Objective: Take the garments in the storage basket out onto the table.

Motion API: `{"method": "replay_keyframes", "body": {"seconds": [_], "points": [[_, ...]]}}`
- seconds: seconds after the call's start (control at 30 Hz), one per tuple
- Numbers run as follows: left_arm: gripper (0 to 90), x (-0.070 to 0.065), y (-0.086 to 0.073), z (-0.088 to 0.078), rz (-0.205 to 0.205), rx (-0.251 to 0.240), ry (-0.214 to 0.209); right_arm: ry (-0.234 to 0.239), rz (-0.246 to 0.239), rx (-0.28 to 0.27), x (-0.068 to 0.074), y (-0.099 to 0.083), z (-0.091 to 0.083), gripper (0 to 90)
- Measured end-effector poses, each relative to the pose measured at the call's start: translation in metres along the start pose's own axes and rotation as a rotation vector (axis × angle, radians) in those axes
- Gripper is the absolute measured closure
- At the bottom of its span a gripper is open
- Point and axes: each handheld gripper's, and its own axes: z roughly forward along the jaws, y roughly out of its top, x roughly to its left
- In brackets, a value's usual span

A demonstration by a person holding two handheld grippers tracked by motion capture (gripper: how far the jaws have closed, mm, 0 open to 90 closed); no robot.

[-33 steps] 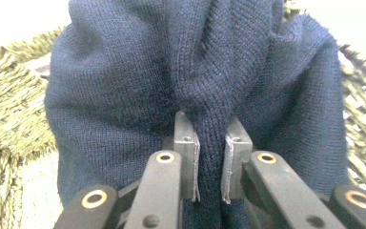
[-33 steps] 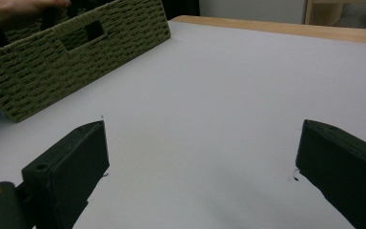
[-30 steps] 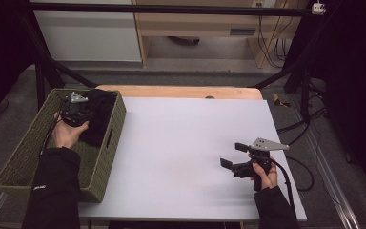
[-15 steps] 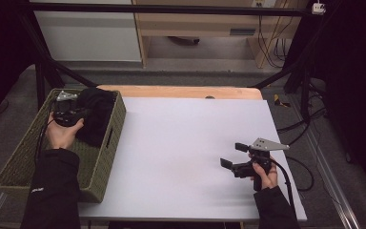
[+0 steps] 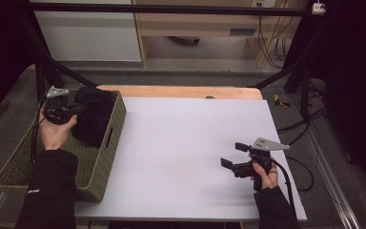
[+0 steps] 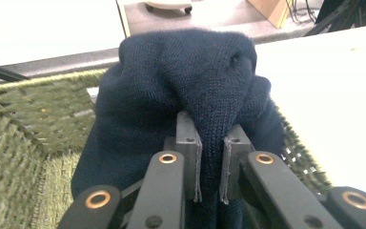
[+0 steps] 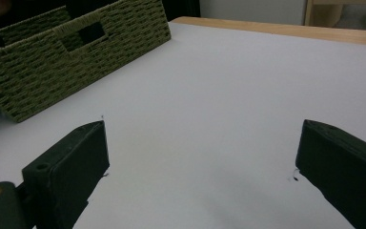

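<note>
Pads of the left gripper (image 6: 210, 164) pinch a fold of the dark blue knit garment (image 6: 190, 90) — a detail the high view shows as just a black bundle (image 5: 93, 114) bunched past its tips, its length hanging down into the green woven basket (image 5: 100, 162) beneath. The right gripper (image 7: 202, 157) rests slack on the white table (image 7: 228, 90), jaws wide apart — the basket (image 7: 76, 57) far ahead to its left.

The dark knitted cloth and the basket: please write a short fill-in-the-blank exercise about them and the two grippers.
1. The left gripper is shut on the dark ____ cloth.
2. The cloth hangs over the woven ____.
3. The right gripper has its jaws ____ above the white table.

Missing words: knitted; basket; open
</note>
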Motion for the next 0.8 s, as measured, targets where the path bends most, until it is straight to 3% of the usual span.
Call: {"method": "replay_keyframes", "body": {"seconds": [0.8], "points": [[81.6, 0.002, 0.022, -0.048, 0.01, -0.062, -0.02, 0.0, 0.003, 0.006, 0.0, -0.001, 0.002, 3.9]]}}
